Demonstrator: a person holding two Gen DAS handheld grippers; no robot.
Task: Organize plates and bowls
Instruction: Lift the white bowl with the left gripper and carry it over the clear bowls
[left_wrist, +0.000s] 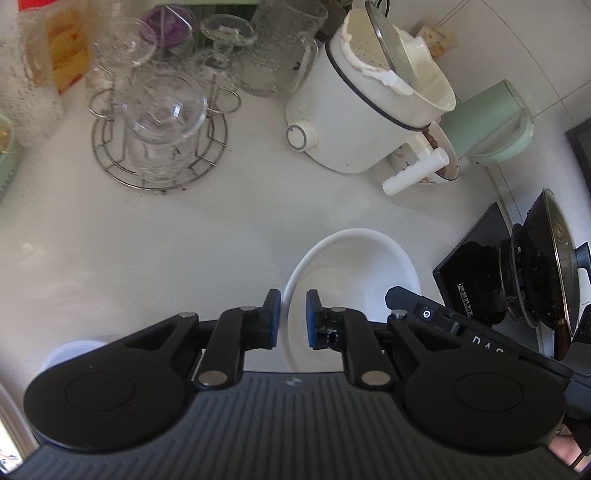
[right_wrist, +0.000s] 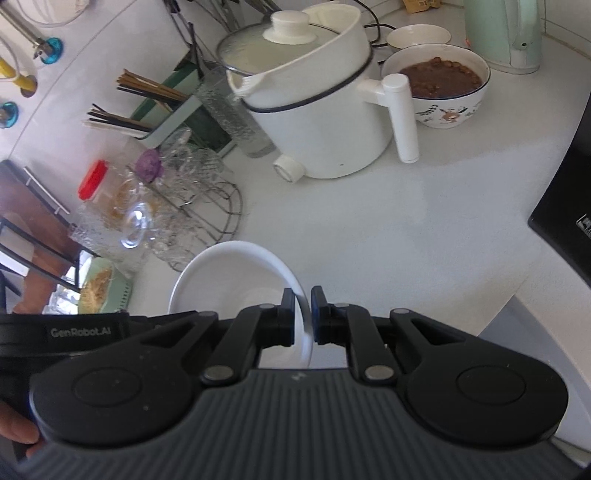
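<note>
Both grippers pinch opposite rims of one shallow white ceramic bowl (left_wrist: 354, 280) over the white countertop (left_wrist: 221, 229): left gripper (left_wrist: 293, 317) and right gripper (right_wrist: 303, 317) each clamped on thin rim. Risk: uneven lift tilts the glossy bowl, slipping from pads.

**Bowl between two grippers on the counter**

The bowl (left_wrist: 351, 291) sat near the front of the counter (left_wrist: 221, 229), its rim between the fingers of the left gripper (left_wrist: 293, 319) on one side and the right gripper (right_wrist: 303, 317) on the other. Behind it stood the pot (right_wrist: 317, 110), with a food bowl (right_wrist: 439, 85) and kettle (right_wrist: 506, 33) to the pot's right. A rack (left_wrist: 159, 147) of glasses stood to the left, the stove (left_wrist: 480, 280) to the right.
</note>
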